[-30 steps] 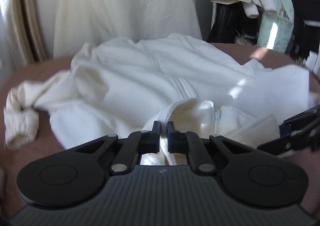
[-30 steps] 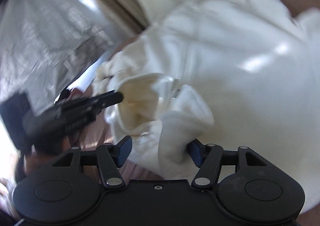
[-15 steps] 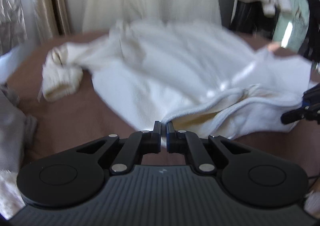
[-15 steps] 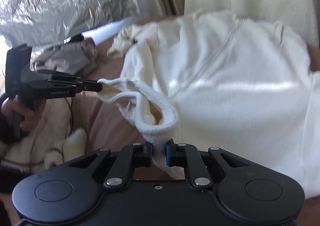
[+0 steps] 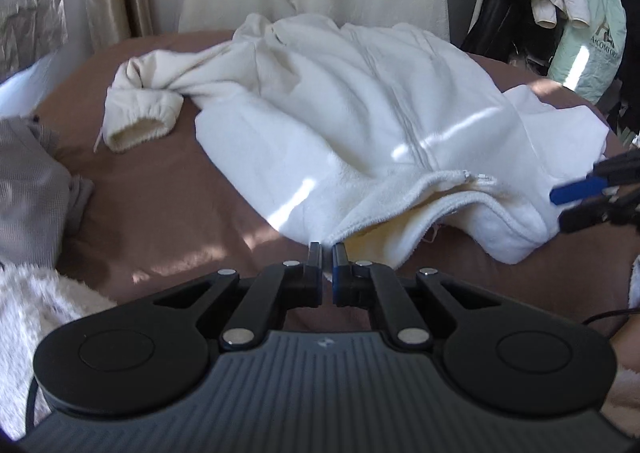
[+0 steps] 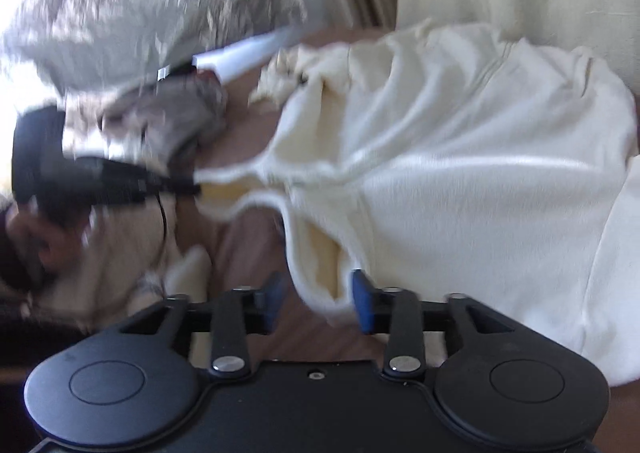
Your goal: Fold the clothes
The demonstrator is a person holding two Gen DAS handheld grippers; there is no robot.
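The white fleece zip-front jacket [image 5: 360, 121] is lying spread across the brown bed [image 5: 168, 213], hem at the near edge. The left gripper [image 5: 327, 251] is pinching the hem corner, jaws closed on it. The right gripper [image 6: 318, 293] is opening its jaws, the hem fold loose between them. Best re-clamp there, then pull both corners taut and level before folding.

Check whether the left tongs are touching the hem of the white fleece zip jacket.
Touching. In the left wrist view the left tongs are shut on the white fleece zip jacket at its hem corner; the right wrist view shows the same pinch from the side.
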